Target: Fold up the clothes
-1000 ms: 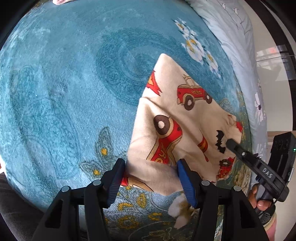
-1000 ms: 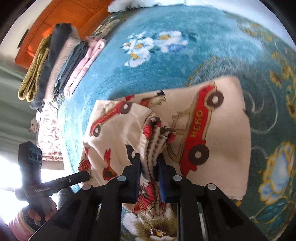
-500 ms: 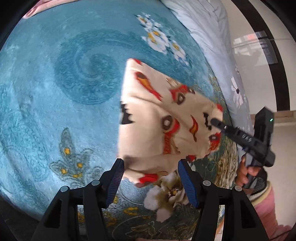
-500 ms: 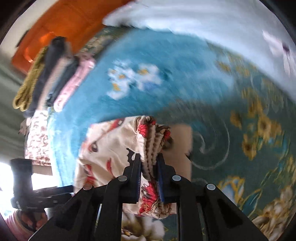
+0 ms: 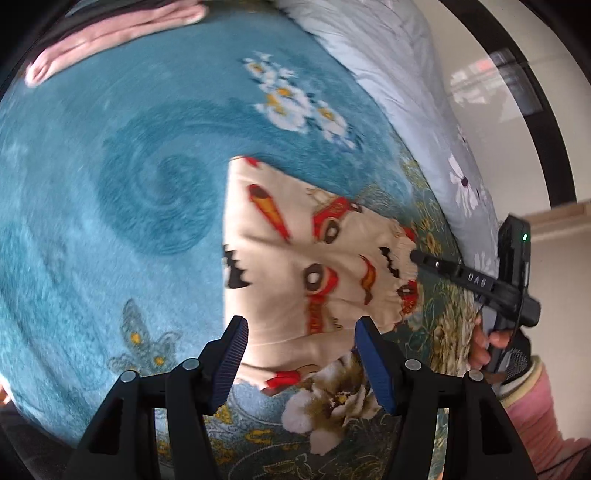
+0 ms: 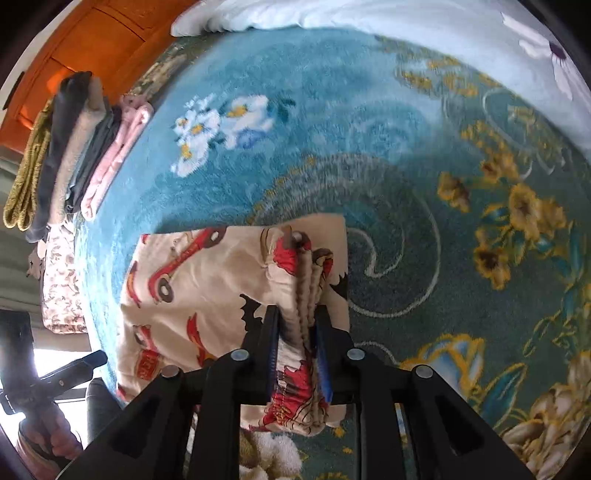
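A cream garment with red car prints (image 5: 295, 258) lies folded on the blue floral blanket (image 5: 110, 184). My left gripper (image 5: 299, 350) hangs open just above its near edge, nothing between the blue pads. In the right wrist view the same cream garment (image 6: 207, 295) is bunched at its waistband, and my right gripper (image 6: 297, 354) is shut on that gathered band. From the left wrist view the right gripper (image 5: 415, 254) shows at the garment's right edge, held by a hand in a pink sleeve (image 5: 532, 398).
A stack of folded clothes (image 6: 74, 147) sits at the blanket's far left by an orange wooden headboard (image 6: 92, 37). A pink folded piece (image 5: 110, 33) lies at the top. A pale floral duvet (image 5: 424, 110) borders the right side.
The left gripper has pulled back and up from the garment. The right gripper has drawn the held waistband across, so the garment now lies narrower and folded over.
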### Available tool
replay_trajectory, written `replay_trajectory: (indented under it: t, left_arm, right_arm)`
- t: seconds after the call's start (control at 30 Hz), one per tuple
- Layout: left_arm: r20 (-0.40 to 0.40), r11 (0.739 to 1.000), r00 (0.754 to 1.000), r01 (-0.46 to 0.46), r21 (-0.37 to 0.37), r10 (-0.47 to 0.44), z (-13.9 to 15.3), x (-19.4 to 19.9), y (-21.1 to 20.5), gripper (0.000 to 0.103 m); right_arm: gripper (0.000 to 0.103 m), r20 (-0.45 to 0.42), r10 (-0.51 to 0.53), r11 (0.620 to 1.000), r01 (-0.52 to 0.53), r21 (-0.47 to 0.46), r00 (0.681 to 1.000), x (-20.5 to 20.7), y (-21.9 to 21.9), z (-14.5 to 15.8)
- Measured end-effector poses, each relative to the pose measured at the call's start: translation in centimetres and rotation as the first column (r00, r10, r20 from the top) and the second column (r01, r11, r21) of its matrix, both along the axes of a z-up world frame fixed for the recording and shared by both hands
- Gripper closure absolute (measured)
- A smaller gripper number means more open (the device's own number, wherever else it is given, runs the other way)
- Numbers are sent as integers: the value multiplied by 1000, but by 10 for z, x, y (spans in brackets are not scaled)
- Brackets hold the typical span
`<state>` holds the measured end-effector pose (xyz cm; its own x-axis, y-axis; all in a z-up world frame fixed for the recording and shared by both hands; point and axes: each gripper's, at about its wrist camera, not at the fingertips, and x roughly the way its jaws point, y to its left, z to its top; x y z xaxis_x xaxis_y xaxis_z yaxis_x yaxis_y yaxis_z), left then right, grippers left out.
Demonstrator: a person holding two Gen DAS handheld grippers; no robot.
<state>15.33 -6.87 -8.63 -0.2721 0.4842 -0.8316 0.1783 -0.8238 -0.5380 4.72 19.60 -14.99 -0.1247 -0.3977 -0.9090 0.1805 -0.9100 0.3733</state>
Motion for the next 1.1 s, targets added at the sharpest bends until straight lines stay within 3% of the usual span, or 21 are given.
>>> replay_trajectory:
  t: [0.2, 0.27, 0.4, 0.43, 0.7, 0.87, 0.97, 1.1]
  left_arm:
    - [29, 993, 994, 109, -49, -108, -13, -3, 30, 39]
    - [39, 990, 991, 130, -59, -128, -19, -1, 34, 39]
    - [61, 985, 986, 161, -68, -157, -30, 3, 41, 39]
    - [68, 985, 985, 162, -64, -158, -34, 4, 41, 39]
    - [59, 973, 978, 206, -100, -201, -39, 8, 49, 39]
    - [8, 988, 989, 148, -46, -148, -19, 9, 29, 38]
    - [-32, 997, 998, 46, -69, -48, -9, 6, 4, 38]
    - [29, 996, 997, -70, -51, 72, -24, 2, -30, 38]
  right_arm:
    - [83, -54, -25, 1000, 24, -17, 998, -4, 0, 22]
    - [83, -39, 39, 999, -41, -30, 998, 2, -24, 18]
    - [83, -48, 186, 982, -185, 29, 981, 17, -57, 8]
    - [82, -55, 164, 985, -161, 66, 985, 16, -55, 5]
    - [83, 0, 66, 998, -66, 2, 998, 7, -43, -23]
    - [82, -15, 59, 998, -59, -13, 998, 8, -43, -16]
    - [70, -40, 64, 998, -65, -23, 997, 10, -40, -4]
    - [60, -65, 14, 999, -16, -35, 998, 15, -22, 2]
